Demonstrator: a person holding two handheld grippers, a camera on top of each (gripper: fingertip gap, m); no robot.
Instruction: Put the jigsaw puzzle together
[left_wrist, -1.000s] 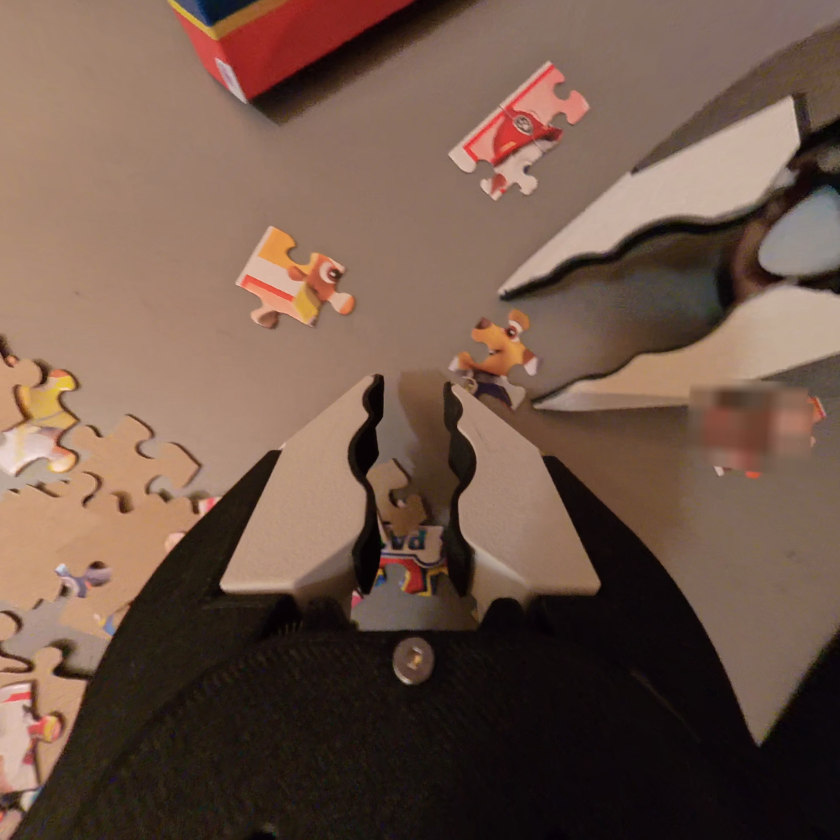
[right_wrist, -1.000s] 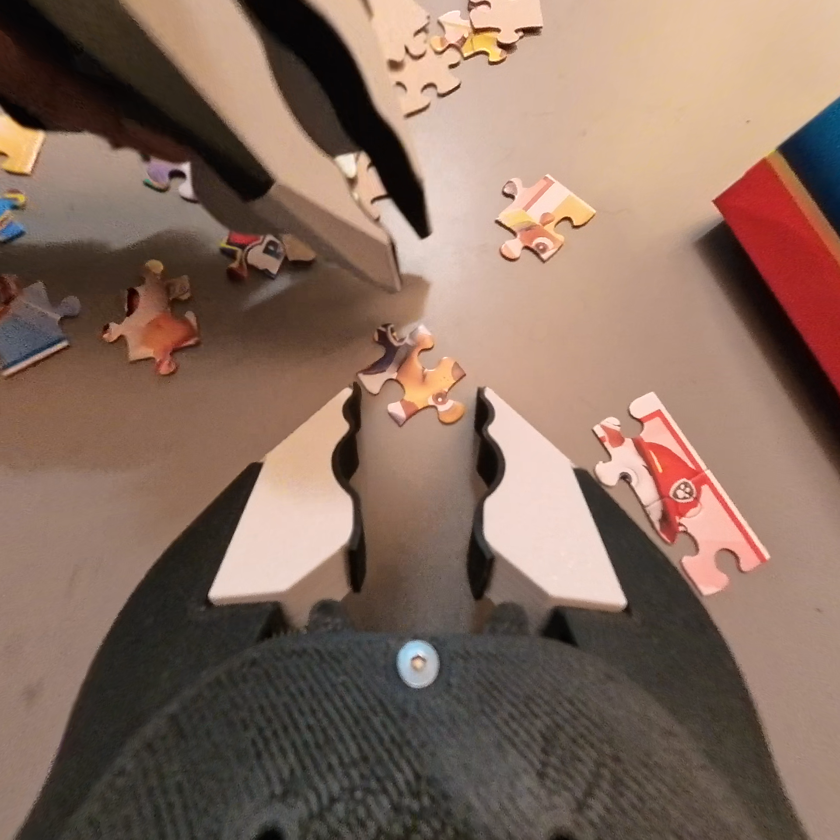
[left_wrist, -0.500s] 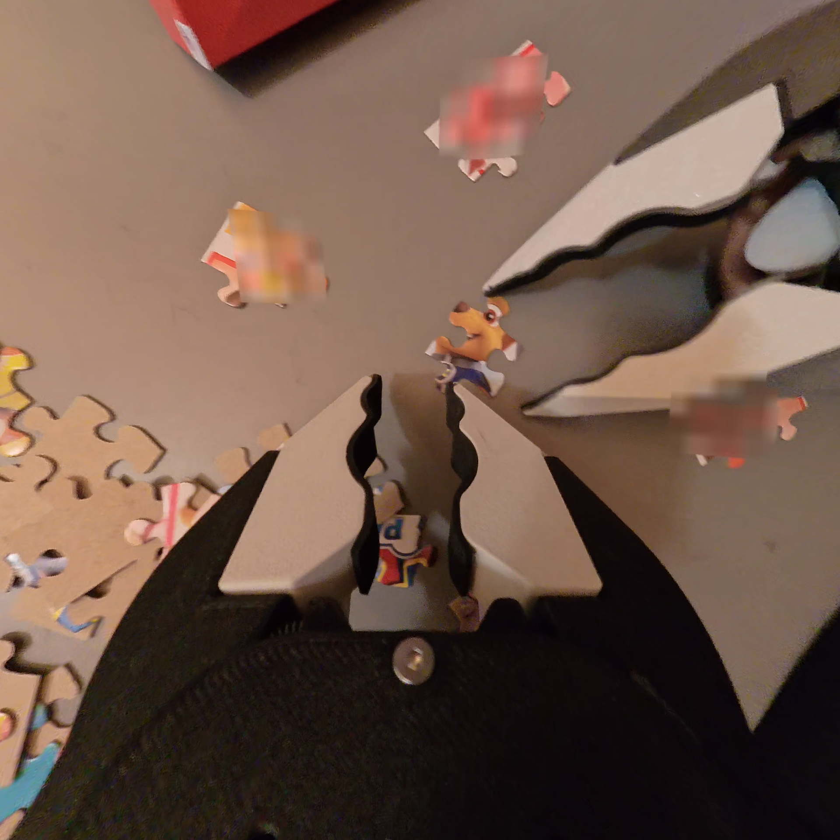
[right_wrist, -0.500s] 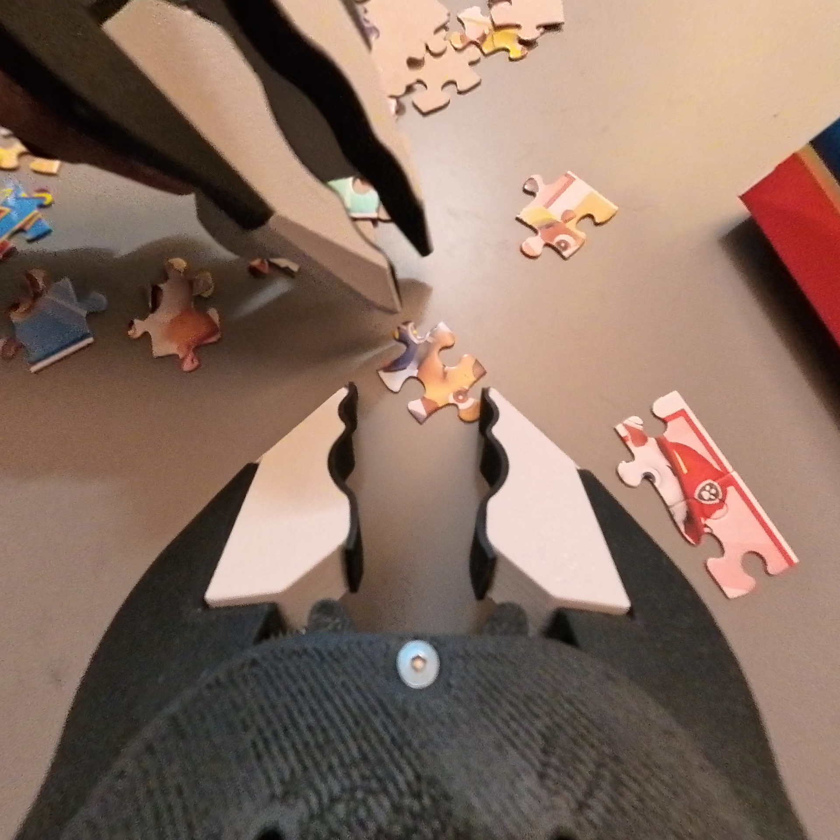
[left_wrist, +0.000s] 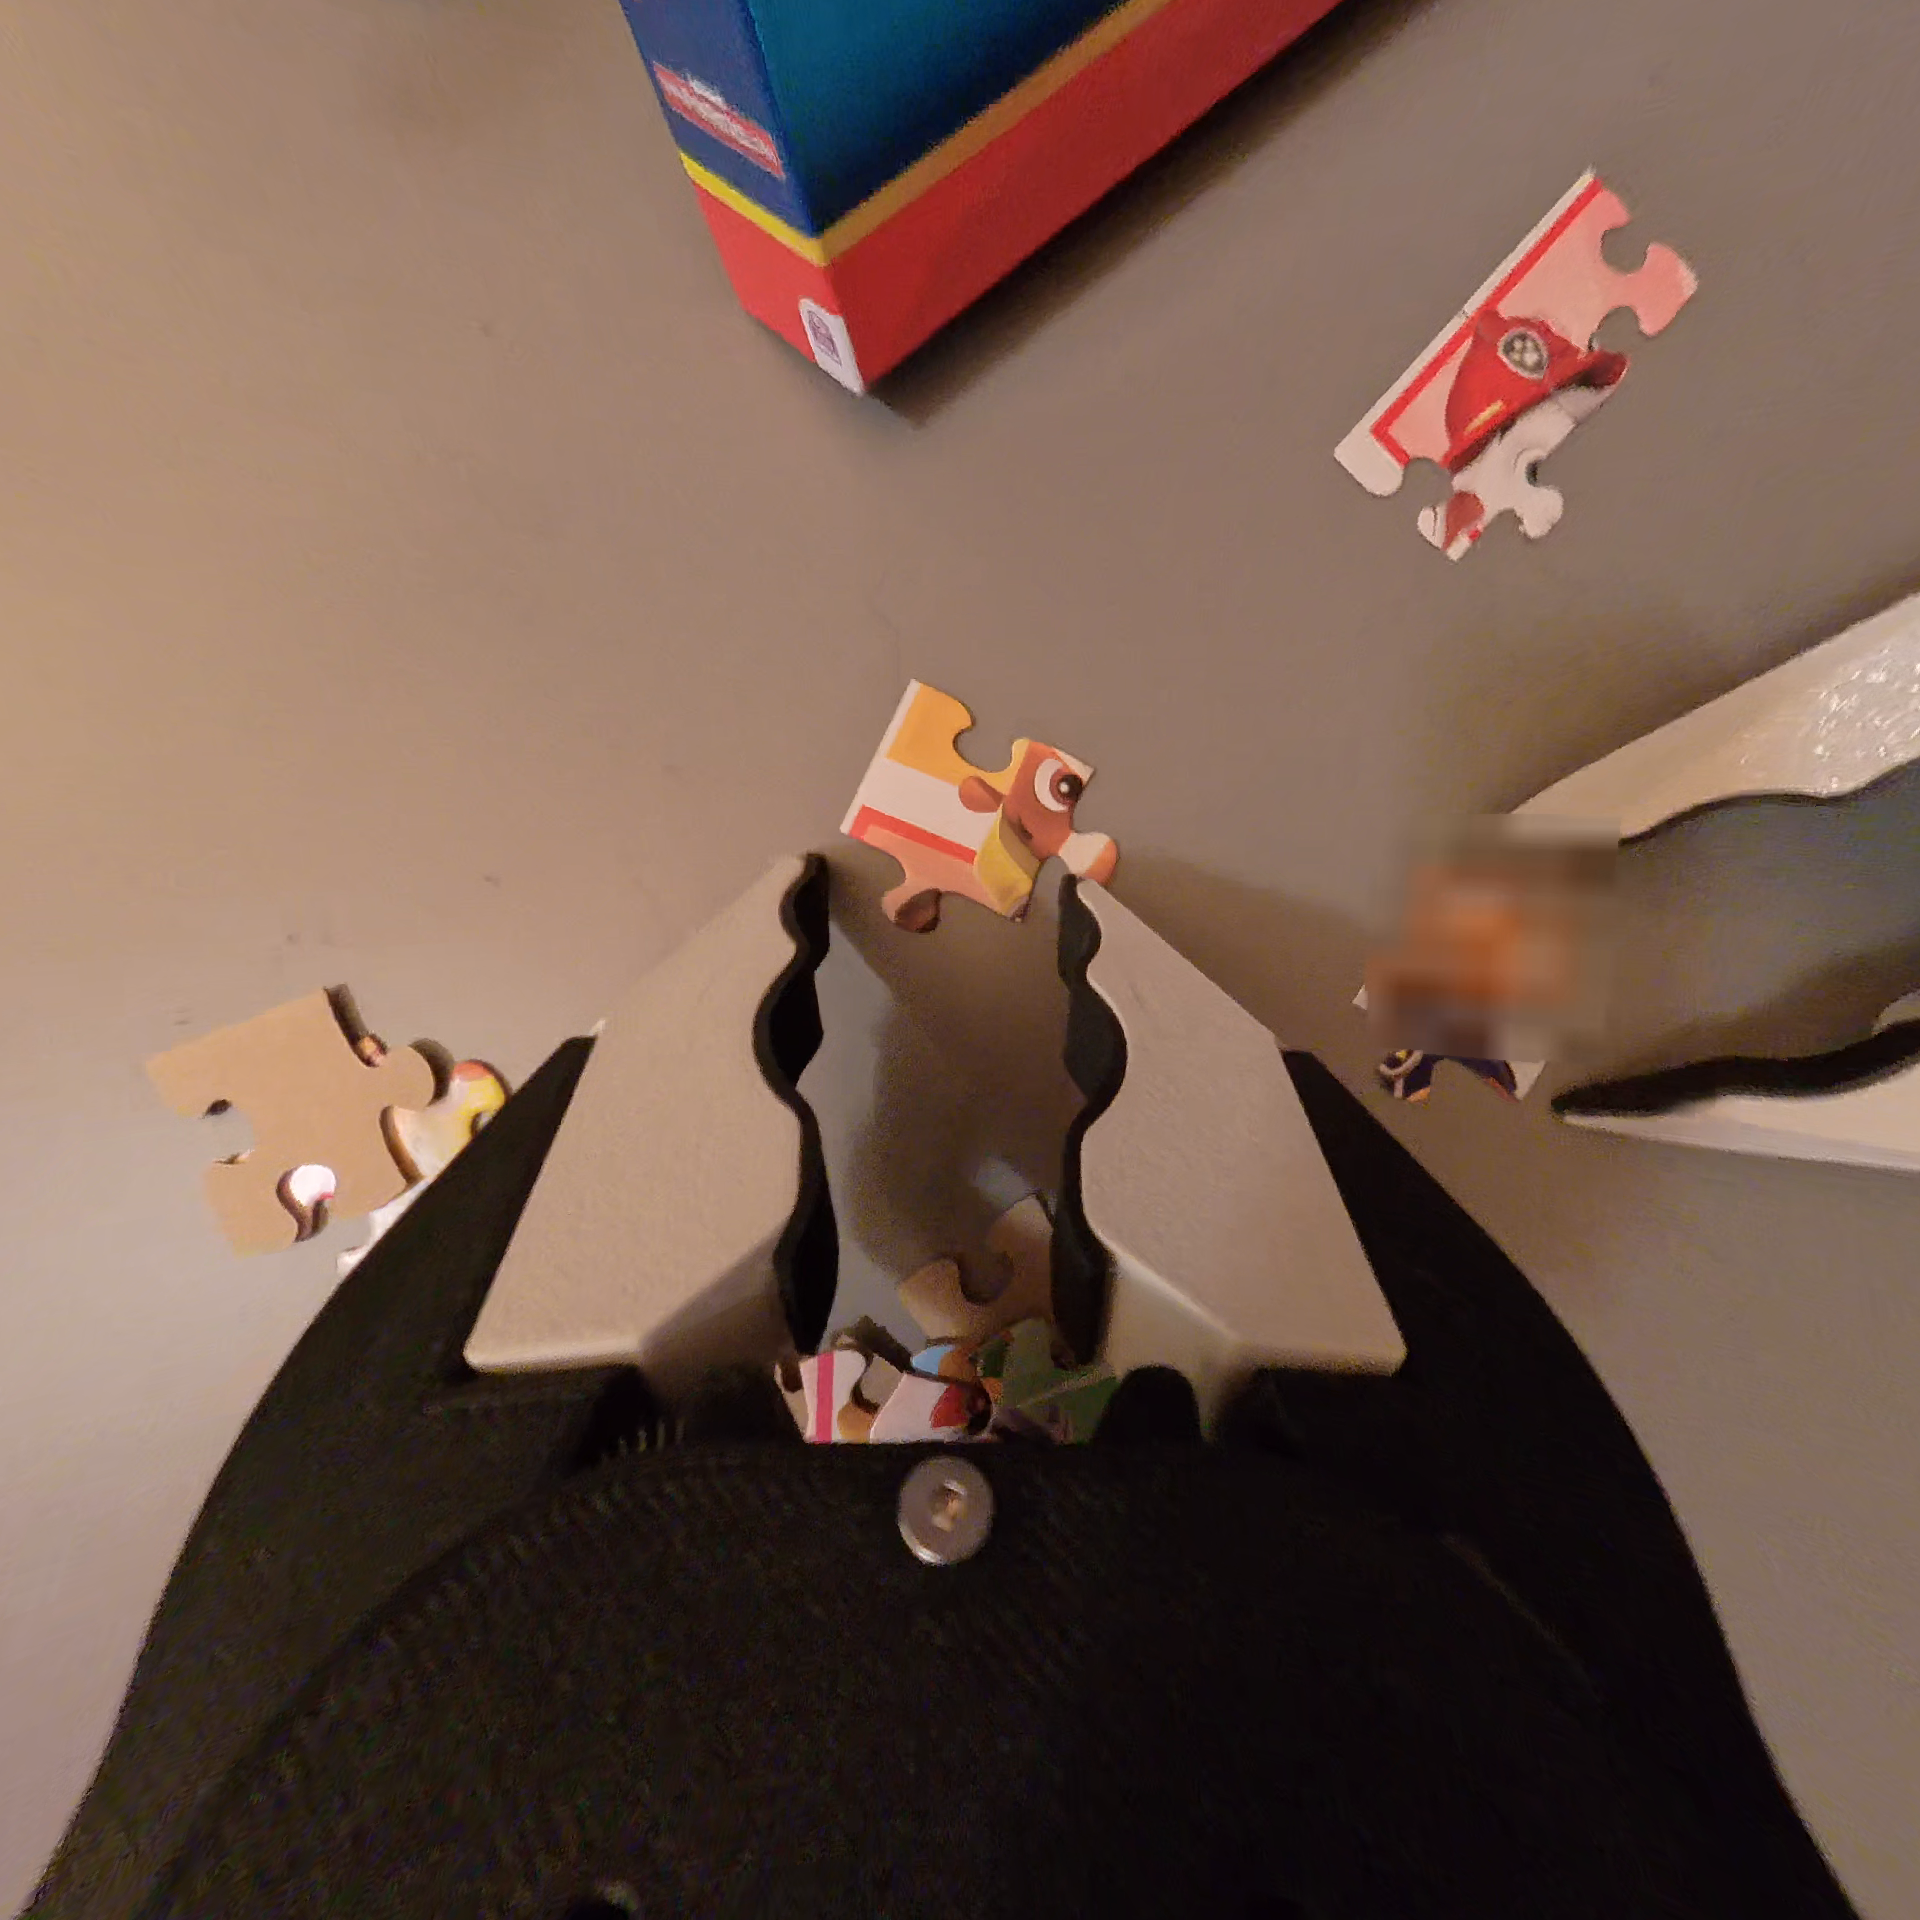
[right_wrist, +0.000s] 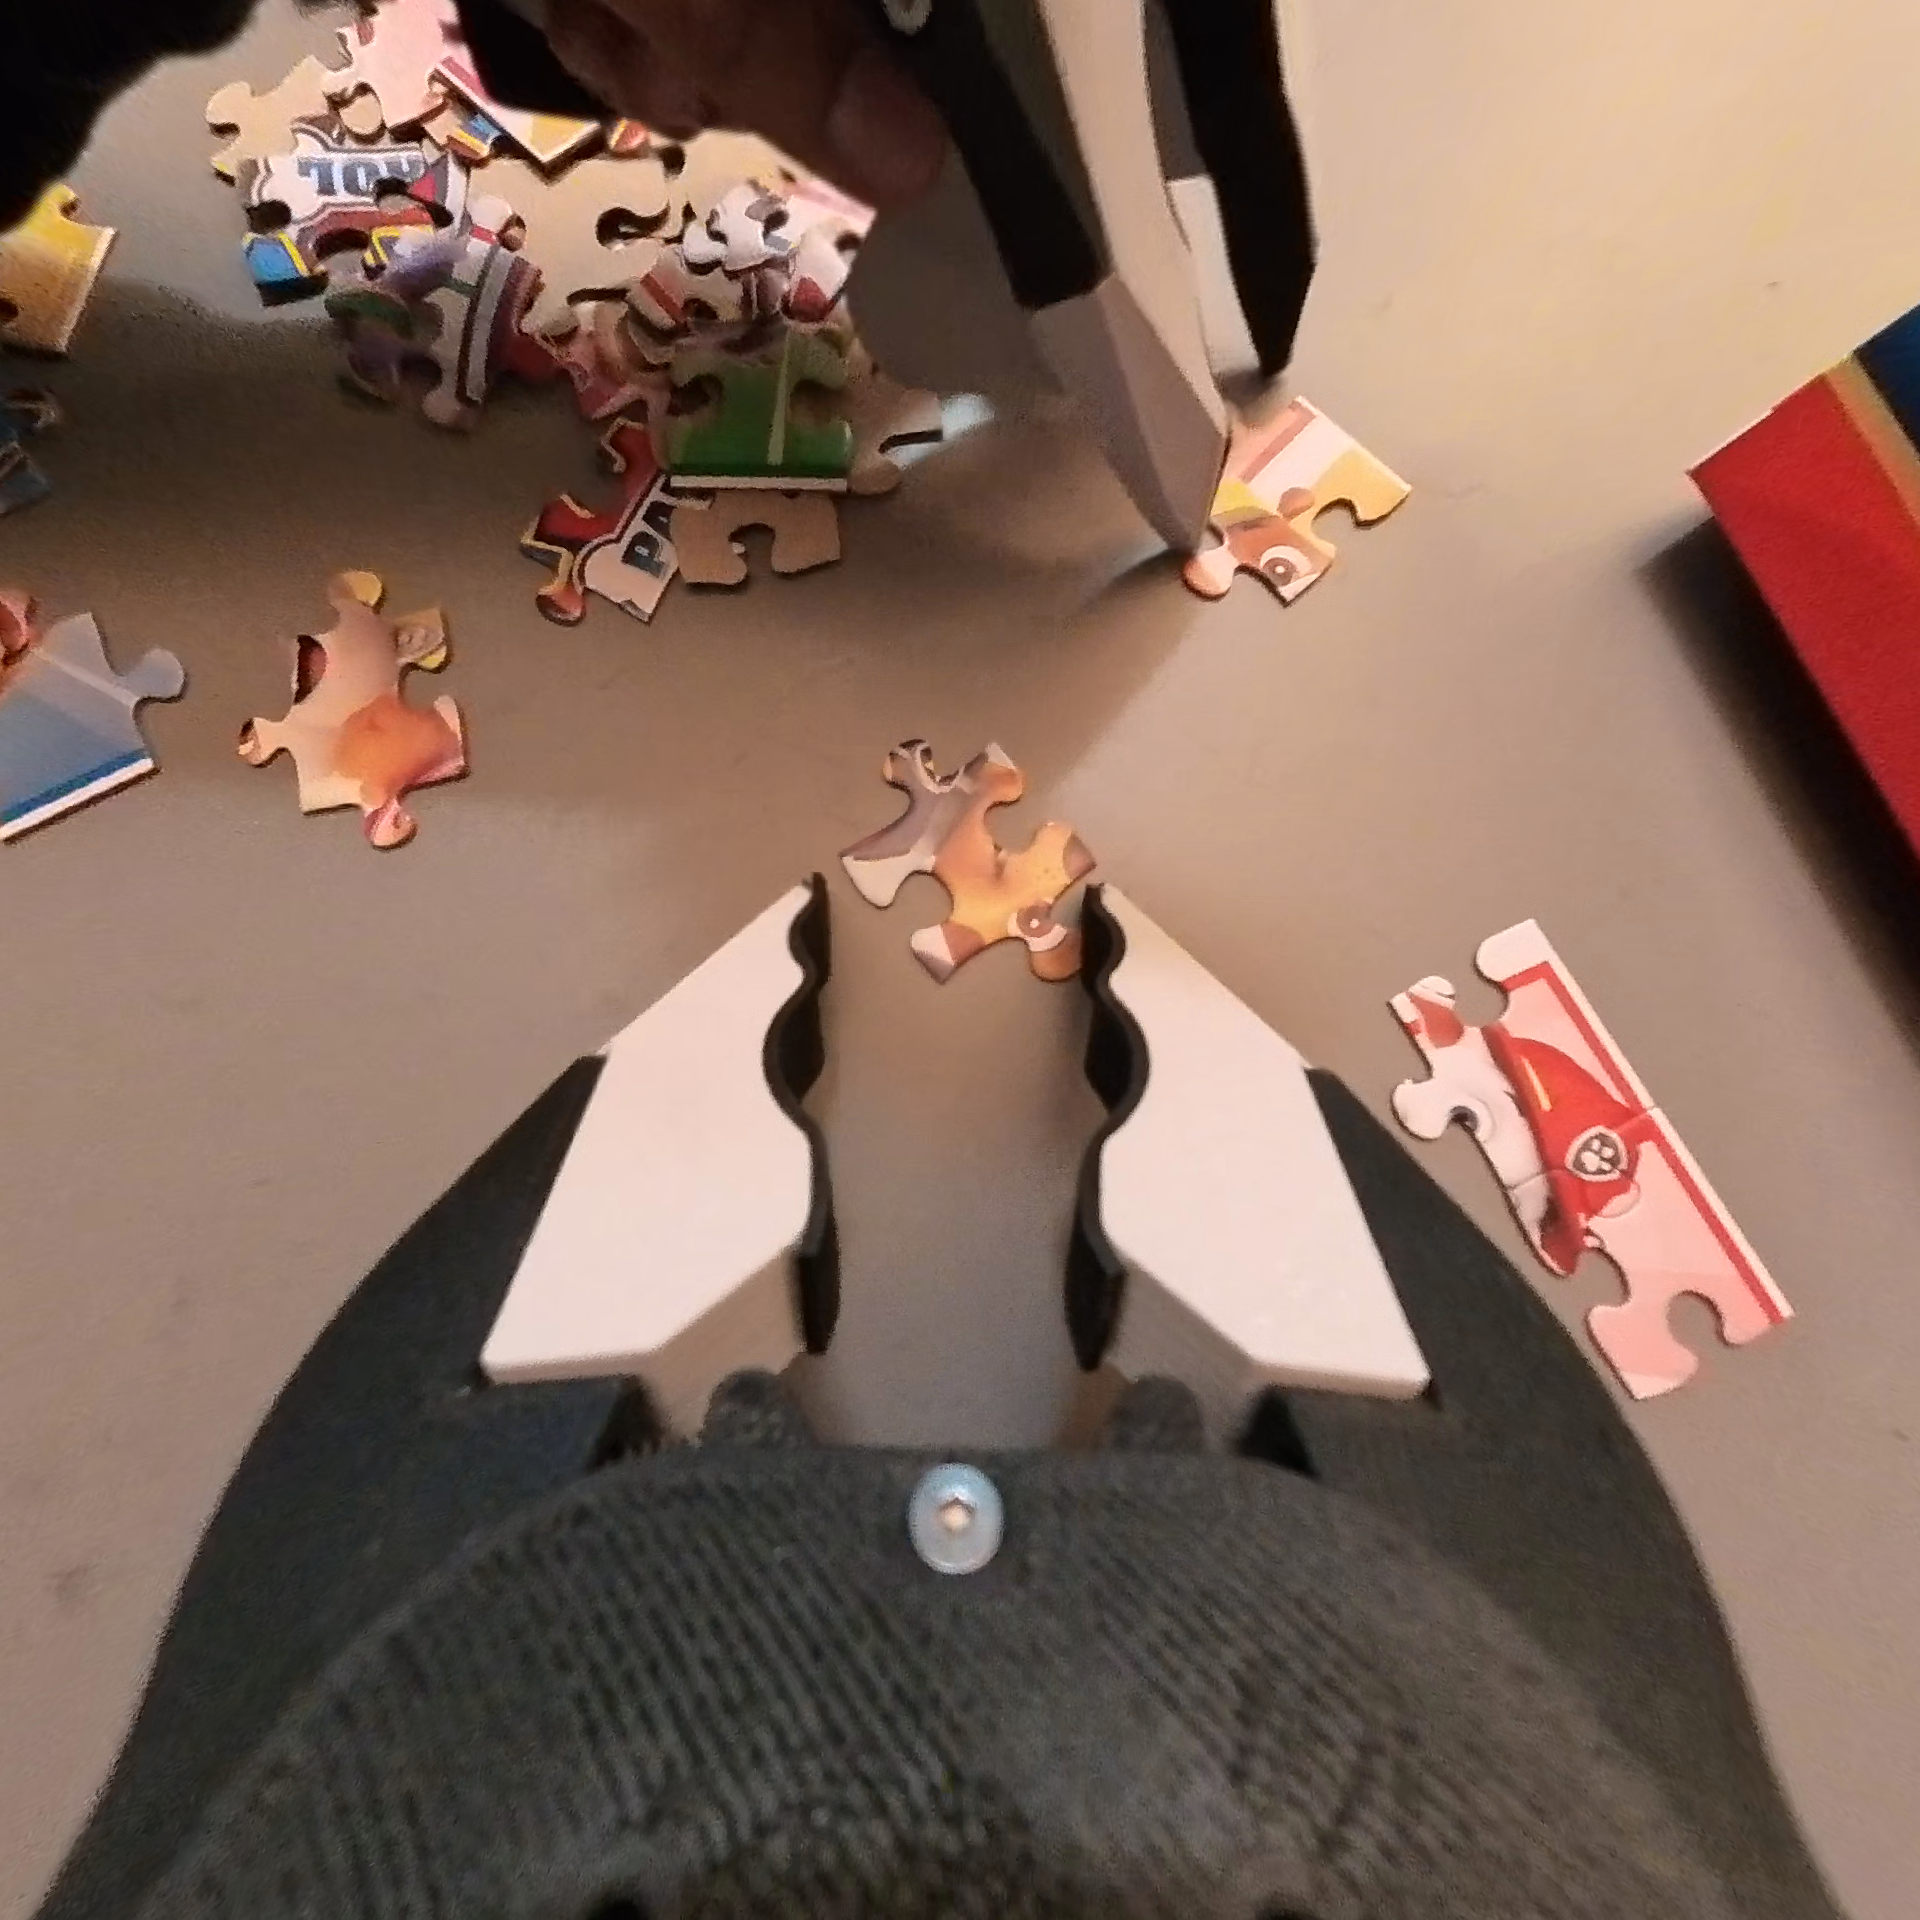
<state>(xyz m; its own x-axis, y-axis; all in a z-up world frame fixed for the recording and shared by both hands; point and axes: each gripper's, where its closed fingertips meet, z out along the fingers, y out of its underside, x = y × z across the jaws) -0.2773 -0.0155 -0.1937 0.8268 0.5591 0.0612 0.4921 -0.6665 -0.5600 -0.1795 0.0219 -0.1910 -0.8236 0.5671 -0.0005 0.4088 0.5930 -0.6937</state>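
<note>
On the bench (right_wrist: 312, 1039), each spread hand-held gripper, left (left_wrist: 940, 894) and right (right_wrist: 951, 904), is hovering empty, framing a puzzle piece (left_wrist: 977, 805) (right_wrist: 971, 862) lying flat, seemingly lined up for pinching.

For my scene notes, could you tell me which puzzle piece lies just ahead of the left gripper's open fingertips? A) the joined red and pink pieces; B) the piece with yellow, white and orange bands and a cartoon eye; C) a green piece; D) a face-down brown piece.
B: the banded piece with the eye lies flat on the table just beyond the open left gripper.
</note>
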